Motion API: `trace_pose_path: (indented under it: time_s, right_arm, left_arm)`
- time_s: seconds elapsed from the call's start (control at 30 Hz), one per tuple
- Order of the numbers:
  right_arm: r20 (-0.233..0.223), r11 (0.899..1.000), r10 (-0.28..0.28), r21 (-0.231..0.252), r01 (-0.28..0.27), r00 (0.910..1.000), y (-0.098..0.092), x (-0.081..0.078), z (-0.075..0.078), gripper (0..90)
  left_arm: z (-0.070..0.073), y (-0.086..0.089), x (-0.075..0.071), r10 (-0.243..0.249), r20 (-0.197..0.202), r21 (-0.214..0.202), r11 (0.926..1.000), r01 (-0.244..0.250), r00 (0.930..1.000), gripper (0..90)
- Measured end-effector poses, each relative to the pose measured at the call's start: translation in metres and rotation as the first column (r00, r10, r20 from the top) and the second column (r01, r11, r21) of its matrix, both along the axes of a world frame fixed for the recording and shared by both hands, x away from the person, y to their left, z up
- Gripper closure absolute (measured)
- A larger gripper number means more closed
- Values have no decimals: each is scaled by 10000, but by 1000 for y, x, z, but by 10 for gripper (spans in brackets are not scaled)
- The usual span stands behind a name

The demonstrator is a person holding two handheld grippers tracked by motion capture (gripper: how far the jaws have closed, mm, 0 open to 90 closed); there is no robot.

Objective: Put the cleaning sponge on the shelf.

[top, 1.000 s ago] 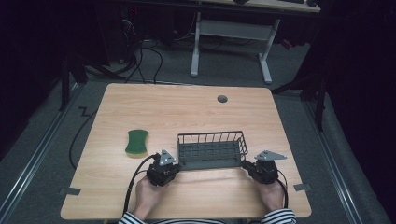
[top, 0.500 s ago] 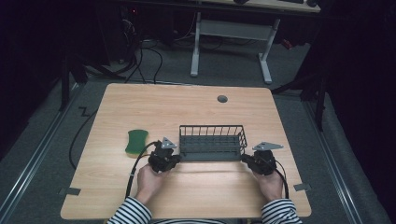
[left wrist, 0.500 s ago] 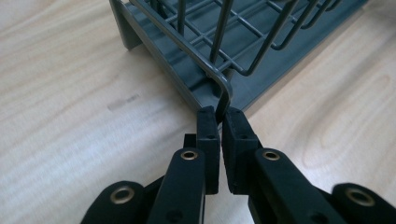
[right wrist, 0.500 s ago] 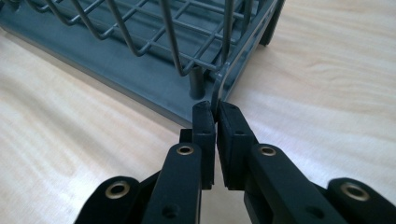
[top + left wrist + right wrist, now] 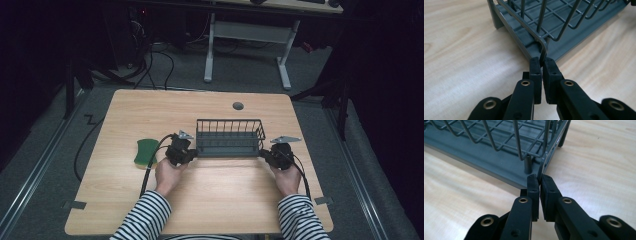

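Observation:
A dark grey wire dish rack (image 5: pixel 229 137) on a grey tray stands at the middle of the wooden table (image 5: pixel 150 107). My left gripper (image 5: pixel 192 154) is shut on the rack's left end; in the left gripper view its fingertips (image 5: pixel 535 65) pinch the bent corner wire of the rack (image 5: pixel 544 47). My right gripper (image 5: pixel 263 154) is shut on the right end, and the right gripper view has its fingertips (image 5: pixel 547 182) clamped on the rack's (image 5: pixel 499 150) corner wire. A hand holds each gripper.
A green and yellow sponge (image 5: pixel 145 151) lies just left of the left gripper. A round grey cable port (image 5: pixel 238 105) sits near the table's far edge. Cables trail from both grippers toward the person. A white desk frame (image 5: pixel 248 35) stands beyond the table.
Both grippers and the rack between them have moved away from the person, toward the table's middle. The forearms reach farther in.

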State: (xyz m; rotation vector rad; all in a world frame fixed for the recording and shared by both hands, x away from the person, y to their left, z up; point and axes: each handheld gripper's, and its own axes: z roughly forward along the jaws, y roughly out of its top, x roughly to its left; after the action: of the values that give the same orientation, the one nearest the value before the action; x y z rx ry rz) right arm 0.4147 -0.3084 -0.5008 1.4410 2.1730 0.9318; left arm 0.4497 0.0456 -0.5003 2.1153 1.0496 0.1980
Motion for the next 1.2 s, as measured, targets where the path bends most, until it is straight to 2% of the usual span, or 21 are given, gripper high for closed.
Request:
trace_pose_path:
  time_s: [0.03,0.13,0.17,0.23,0.27,0.33,0.37,0.43,0.63,0.7,0.8,0.97,1.0,1.07,1.1,1.13,1.2]
  right_arm:
    - [-5,10000,-75,48,75,10000,1,4,0,863]
    - [-25,9999,-130,82,130,9999,2,12,-1,863]
    - [6,9998,-201,49,201,9998,6,21,-3,863]
    - [29,9998,-186,18,186,9998,7,25,-4,863]
    - [66,9996,-248,103,247,9997,11,34,-7,863]
    - [62,9994,-292,205,291,9996,11,36,-10,862]
    - [113,9983,-400,426,395,9991,11,43,-12,862]
    - [129,9987,-435,265,431,9990,14,48,-11,862]
    - [68,9973,-595,442,591,9982,14,58,-12,862]
    - [83,9978,-637,176,635,9979,17,62,-11,863]
    - [113,9967,-735,357,731,9972,17,63,-12,862]
    - [202,9972,-711,251,706,9973,18,63,-13,856]
    - [226,9960,-882,172,878,9958,17,63,-13,731]
    - [133,9939,-1053,344,1048,9944,14,63,-12,654]
    - [133,9939,-1053,344,1048,9944,14,63,-12,654]
    - [14,9910,-1134,712,1130,9936,11,61,-10,584]
    - [-21,9912,-1153,655,1151,9933,11,59,-9,535]
  left_arm:
    - [-2,1,4,152,-44,-188,9997,-152,9999,864]
    - [-5,4,9,351,-44,-415,9985,-353,9994,861]
    - [-7,5,11,524,29,-418,9978,-522,9986,860]
    - [-10,6,14,691,140,-329,9971,-686,9975,860]
    - [-11,6,19,791,220,-136,9968,-788,9966,861]
    - [-11,6,21,872,207,-146,9961,-869,9960,861]
    - [-11,6,26,1005,201,-70,9949,-1004,9947,861]
    - [-11,5,30,1115,183,-69,9938,-1114,9936,861]
    - [-10,3,39,1244,362,165,9920,-1251,9916,864]
    - [-12,4,41,1354,362,-40,9908,-1354,9901,863]
    - [-12,4,42,1376,370,-80,9905,-1374,9898,862]
    - [-13,6,42,1329,291,-148,9911,-1325,9907,844]
    - [-12,6,41,1282,332,-96,9917,-1280,9912,763]
    - [-11,6,40,1221,376,10,9925,-1222,9918,674]
    - [-11,6,40,1221,376,10,9925,-1222,9918,633]
    - [-10,5,38,1221,438,54,9925,-1224,9916,577]
    - [-8,5,36,1237,383,108,9922,-1242,9916,510]
